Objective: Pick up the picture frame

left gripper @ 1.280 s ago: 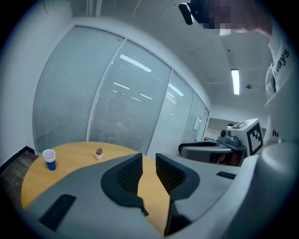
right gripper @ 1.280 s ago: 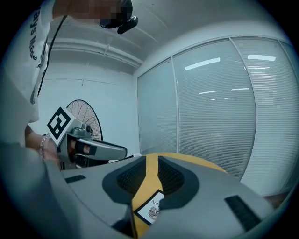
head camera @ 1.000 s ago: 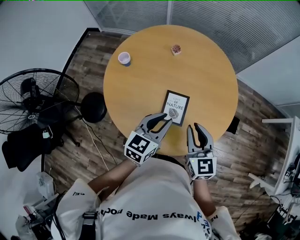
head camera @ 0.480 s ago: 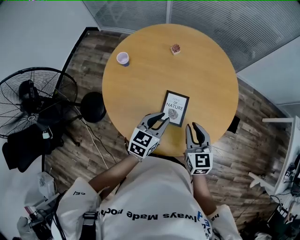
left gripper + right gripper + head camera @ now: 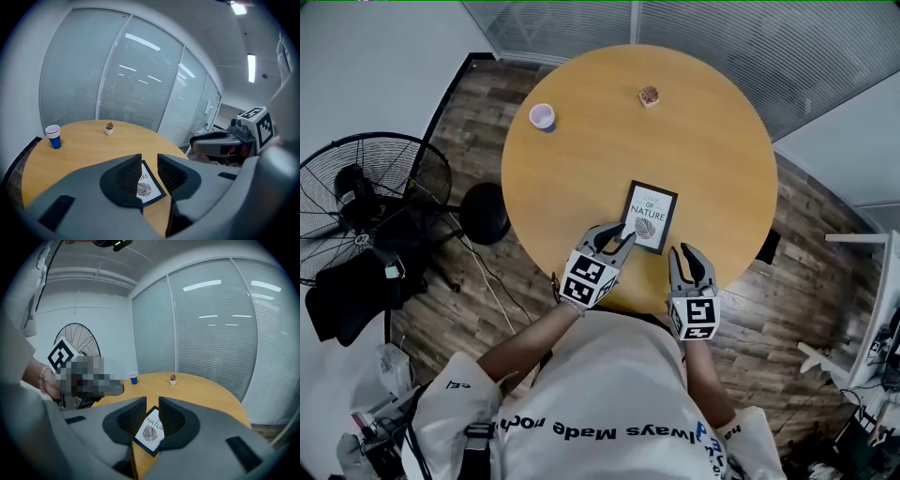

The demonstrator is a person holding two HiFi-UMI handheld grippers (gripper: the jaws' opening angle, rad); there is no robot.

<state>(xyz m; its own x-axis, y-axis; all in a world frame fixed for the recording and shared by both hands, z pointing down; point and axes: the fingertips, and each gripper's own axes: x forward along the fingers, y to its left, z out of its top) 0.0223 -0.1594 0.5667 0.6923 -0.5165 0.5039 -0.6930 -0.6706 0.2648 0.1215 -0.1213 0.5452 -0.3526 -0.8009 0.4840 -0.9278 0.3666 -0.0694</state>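
Two grippers, left gripper and right gripper, just one picture frame, one cup, one potted plant, one table, one fan

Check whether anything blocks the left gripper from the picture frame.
Nothing visible does. The left gripper sits right by the near corner of the picture frame, with only table around it. The cup and the small potted plant stand far across the table.
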